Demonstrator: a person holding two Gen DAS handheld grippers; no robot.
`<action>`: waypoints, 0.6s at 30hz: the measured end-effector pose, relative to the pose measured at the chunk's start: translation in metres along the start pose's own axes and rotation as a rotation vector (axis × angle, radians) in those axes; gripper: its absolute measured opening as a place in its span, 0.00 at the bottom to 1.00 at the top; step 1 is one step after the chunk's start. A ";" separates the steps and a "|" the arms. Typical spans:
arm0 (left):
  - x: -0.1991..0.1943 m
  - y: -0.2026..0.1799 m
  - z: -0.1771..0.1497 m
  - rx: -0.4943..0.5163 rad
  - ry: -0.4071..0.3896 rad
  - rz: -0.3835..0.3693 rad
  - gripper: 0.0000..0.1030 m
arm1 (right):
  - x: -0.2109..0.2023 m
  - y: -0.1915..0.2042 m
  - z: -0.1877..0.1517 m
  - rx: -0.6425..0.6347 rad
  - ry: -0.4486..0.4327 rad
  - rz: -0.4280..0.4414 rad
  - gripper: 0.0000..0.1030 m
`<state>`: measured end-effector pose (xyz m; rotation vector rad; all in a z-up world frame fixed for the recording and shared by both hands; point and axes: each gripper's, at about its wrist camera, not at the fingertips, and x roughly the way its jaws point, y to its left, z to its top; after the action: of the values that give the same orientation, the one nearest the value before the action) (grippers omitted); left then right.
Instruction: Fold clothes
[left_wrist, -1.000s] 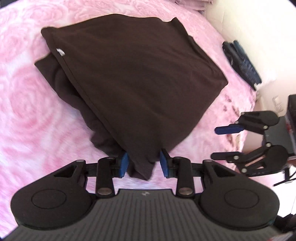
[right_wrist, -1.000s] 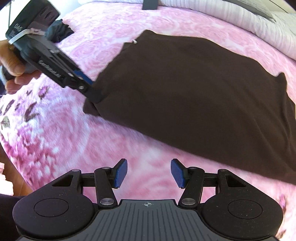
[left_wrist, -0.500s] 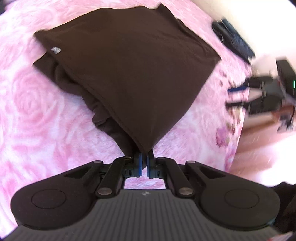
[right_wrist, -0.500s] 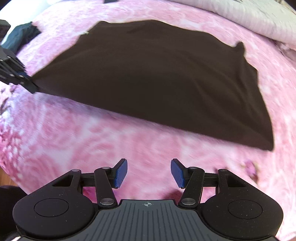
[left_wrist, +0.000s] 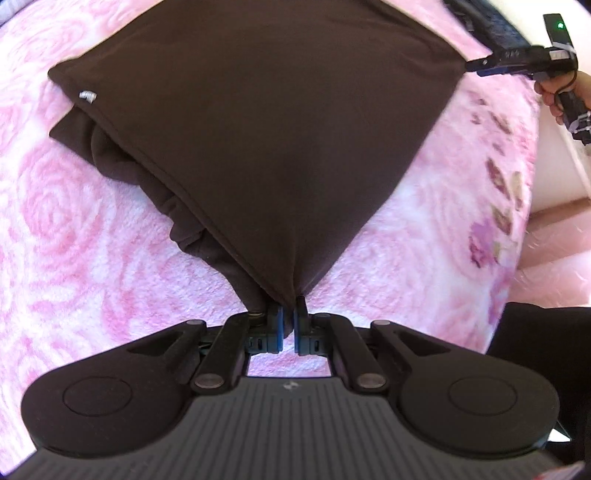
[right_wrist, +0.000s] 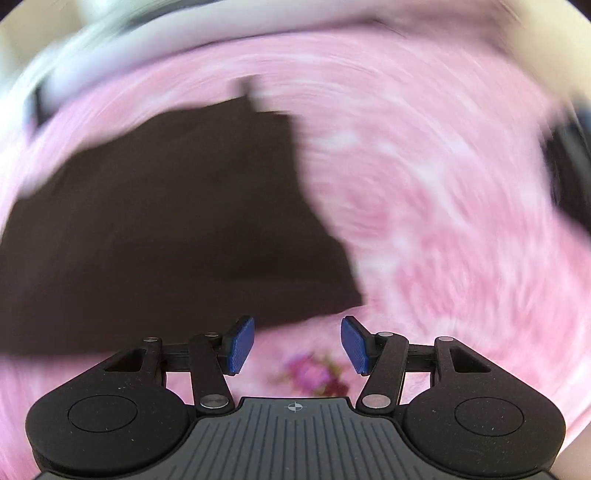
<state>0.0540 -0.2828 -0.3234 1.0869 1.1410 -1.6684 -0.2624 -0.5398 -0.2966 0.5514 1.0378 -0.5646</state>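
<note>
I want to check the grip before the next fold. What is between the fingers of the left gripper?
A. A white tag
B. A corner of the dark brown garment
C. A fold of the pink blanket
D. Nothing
B: the left gripper is shut on the nearest corner of the dark brown garment, which lies on the pink blanket.

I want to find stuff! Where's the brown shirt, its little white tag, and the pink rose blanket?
Brown shirt (left_wrist: 280, 122): left wrist view, middle of its top layer.
White tag (left_wrist: 88, 96): left wrist view, on the shirt's left edge.
Pink rose blanket (left_wrist: 62, 221): left wrist view, bare patch left of the shirt.

open pink blanket (left_wrist: 92, 236) flanking dark garment (left_wrist: 258, 122)
</note>
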 end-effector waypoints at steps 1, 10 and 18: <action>0.003 -0.002 0.002 -0.017 0.009 0.014 0.02 | 0.008 -0.012 0.002 0.070 -0.004 0.025 0.54; 0.010 -0.018 0.016 0.004 0.091 0.111 0.02 | 0.026 -0.069 0.021 0.251 -0.089 0.061 0.16; -0.003 -0.026 0.014 0.089 0.087 0.157 0.16 | 0.004 -0.058 0.028 0.112 -0.115 -0.064 0.17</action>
<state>0.0276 -0.2896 -0.3112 1.2830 1.0158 -1.5741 -0.2815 -0.6014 -0.2974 0.5788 0.9213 -0.7057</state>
